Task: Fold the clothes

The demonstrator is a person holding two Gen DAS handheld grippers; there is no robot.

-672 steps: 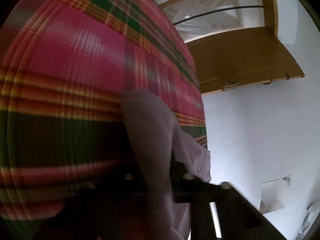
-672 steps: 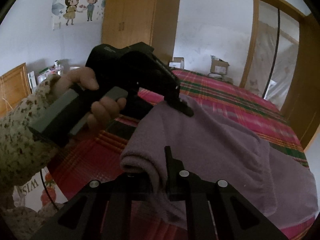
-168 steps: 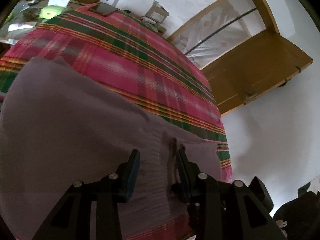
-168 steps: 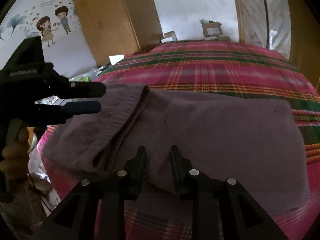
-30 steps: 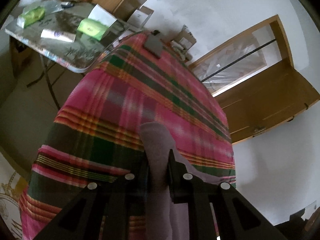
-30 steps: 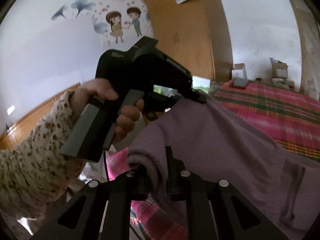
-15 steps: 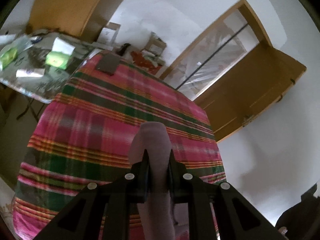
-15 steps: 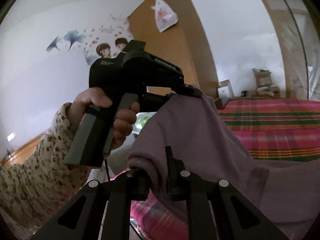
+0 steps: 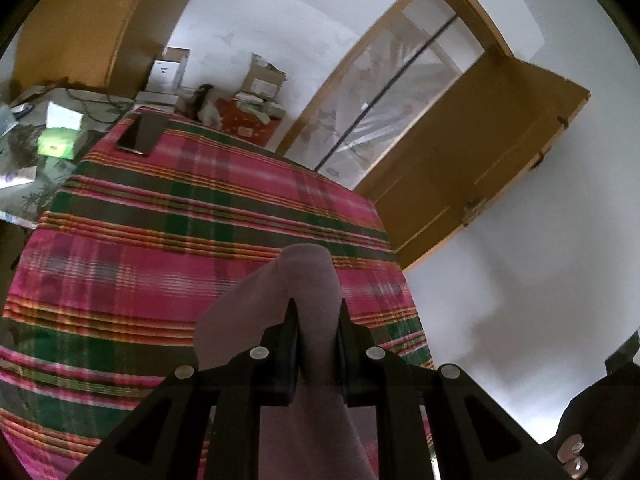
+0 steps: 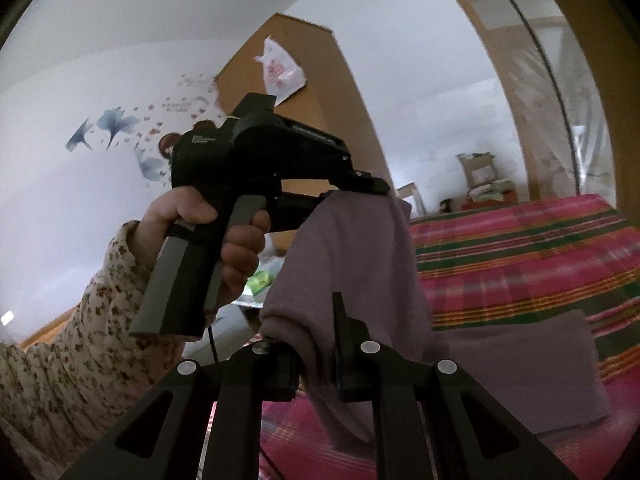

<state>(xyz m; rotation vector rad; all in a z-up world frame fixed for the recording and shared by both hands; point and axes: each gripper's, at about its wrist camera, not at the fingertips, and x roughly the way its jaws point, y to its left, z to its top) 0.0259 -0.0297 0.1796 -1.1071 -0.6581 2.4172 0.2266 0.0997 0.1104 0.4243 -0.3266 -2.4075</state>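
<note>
A mauve knit garment [image 10: 360, 264] hangs lifted above a bed with a red, green and pink plaid cover [image 9: 168, 232]. My left gripper [image 9: 316, 320] is shut on a bunched fold of this garment [image 9: 308, 280], seen from behind its two black fingers. My right gripper [image 10: 318, 344] is shut on another edge of the same cloth. In the right wrist view the left gripper [image 10: 356, 188], held by a hand in a floral sleeve, pinches the garment's top. The lower part of the cloth [image 10: 532, 364] still trails on the bed.
A phone [image 9: 142, 134] lies at the bed's far corner. A cluttered side table [image 9: 48, 148] stands left of the bed. Cardboard boxes [image 9: 260, 80] sit by the far wall. A wooden door [image 9: 472, 168] stands open on the right. A tall wardrobe [image 10: 304, 108] is behind.
Both grippers have risen and moved with the garment held between them, so more of the cloth hangs off the bed. The views now look higher, toward the walls and the door.
</note>
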